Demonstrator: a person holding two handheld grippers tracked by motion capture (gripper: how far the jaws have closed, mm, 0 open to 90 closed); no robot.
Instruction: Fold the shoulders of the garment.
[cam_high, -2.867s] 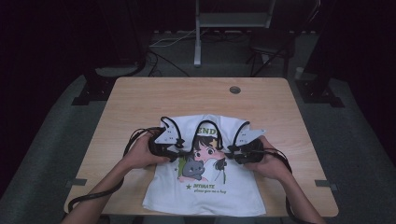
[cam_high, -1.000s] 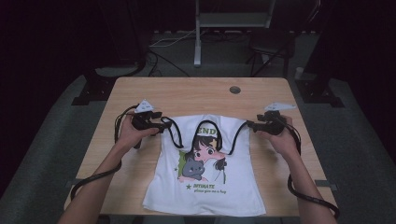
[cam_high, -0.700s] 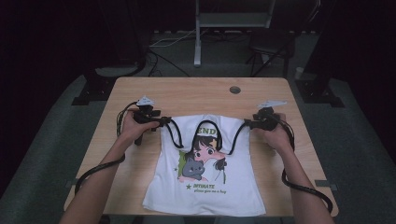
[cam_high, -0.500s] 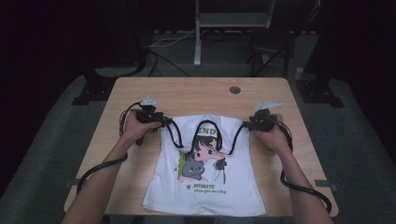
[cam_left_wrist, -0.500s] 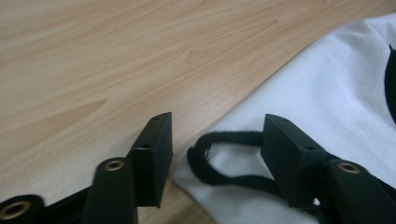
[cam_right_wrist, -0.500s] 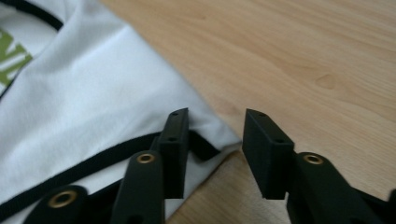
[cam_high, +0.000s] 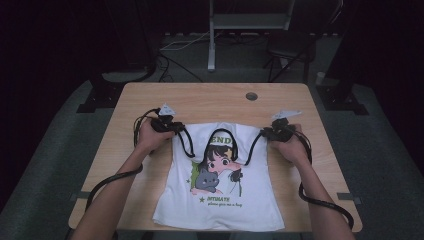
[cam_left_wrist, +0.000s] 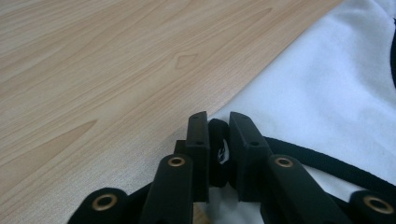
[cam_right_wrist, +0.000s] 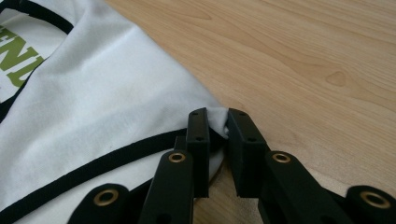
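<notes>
A white T-shirt with black trim and a cartoon girl print lies flat on the wooden table, hem toward the person. My left gripper is shut on the black-trimmed edge at the shirt's upper left corner. In the left gripper view the trim sits pinched between the left gripper's jaws. My right gripper is shut on the white fabric at the upper right corner. The right gripper holds that corner just off the wood.
A round cable hole sits near the table's far edge. Bare wood lies on either side of the shirt. Black cables trail from both grippers past the forearms toward the front edge. A chair and stands are in the dark behind the table.
Both grippers went from the shirt's middle out to its upper corners, drawing the shoulders apart. In the last second each has come slightly inward, still clamped on the cloth.
</notes>
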